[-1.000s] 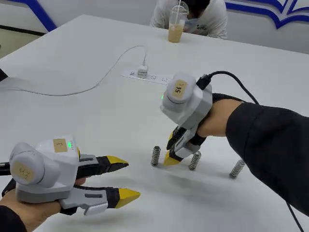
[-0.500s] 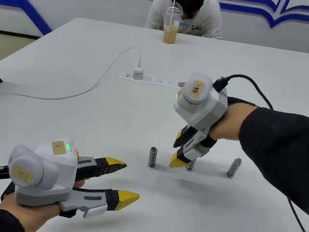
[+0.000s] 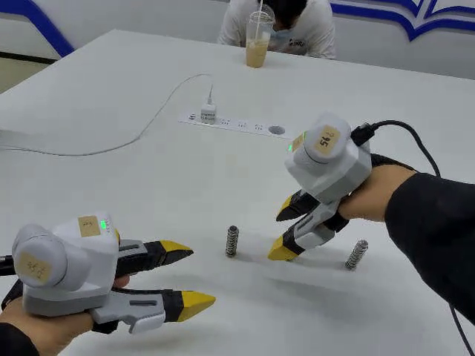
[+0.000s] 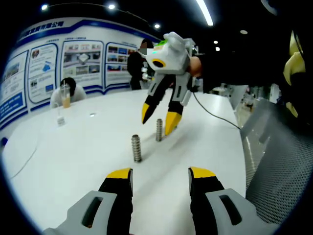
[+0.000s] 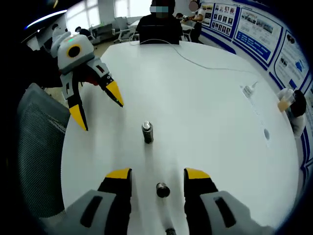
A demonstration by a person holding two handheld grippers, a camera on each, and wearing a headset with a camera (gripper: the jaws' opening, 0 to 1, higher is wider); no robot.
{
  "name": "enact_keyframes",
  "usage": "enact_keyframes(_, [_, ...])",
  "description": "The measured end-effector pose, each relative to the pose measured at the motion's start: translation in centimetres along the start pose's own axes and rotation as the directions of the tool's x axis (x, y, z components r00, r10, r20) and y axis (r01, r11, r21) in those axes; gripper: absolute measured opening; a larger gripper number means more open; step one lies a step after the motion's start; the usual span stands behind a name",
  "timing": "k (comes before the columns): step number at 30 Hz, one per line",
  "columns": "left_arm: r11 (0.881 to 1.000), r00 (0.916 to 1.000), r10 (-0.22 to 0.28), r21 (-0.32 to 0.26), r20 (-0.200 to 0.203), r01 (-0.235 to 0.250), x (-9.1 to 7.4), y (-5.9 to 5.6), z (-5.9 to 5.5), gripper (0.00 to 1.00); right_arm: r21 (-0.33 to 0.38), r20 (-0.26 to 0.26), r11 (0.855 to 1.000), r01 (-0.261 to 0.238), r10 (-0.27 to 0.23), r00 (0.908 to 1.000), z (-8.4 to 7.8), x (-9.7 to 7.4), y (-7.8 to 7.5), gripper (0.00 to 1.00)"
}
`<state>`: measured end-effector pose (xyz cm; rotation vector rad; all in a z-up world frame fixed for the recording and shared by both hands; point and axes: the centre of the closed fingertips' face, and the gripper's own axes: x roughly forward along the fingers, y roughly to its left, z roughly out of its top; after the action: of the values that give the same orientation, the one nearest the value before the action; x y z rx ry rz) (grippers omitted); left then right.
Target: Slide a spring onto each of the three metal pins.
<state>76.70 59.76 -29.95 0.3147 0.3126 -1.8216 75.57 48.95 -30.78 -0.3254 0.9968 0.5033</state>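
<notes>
Head view: left gripper (image 3: 191,276) is hovering low over the table (image 3: 111,185), jaws spread, gripping nothing. Right gripper (image 3: 284,231) is pointing down between two upright springs, the left spring (image 3: 232,241) and the right spring (image 3: 357,254), its jaws parted and empty.
Left gripper view: right gripper is hanging just beside the middle spring (image 4: 159,131).
Right gripper view: middle spring is standing between the parted jaws, touching neither.

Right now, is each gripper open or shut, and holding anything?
Left gripper: open, empty.
Right gripper: open, empty, above a spring.
</notes>
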Motion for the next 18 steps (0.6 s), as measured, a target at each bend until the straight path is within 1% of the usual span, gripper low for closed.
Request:
enact_keyframes(11, [1.000,1.0000,0.004,-0.002,0.000,-0.004,0.1,0.0,0.3,0.48,0.043,0.028,0.998,0.034,-0.035,0.9990,-1.6,-1.3,-0.7,0.47])
enact_keyframes(18, [1.000,1.0000,0.008,-0.005,-0.001,-0.008,0.3,0.2,0.3,0.48,0.081,0.054,0.995,0.061,-0.065,0.9964,-2.4,-2.3,-1.5,0.48])
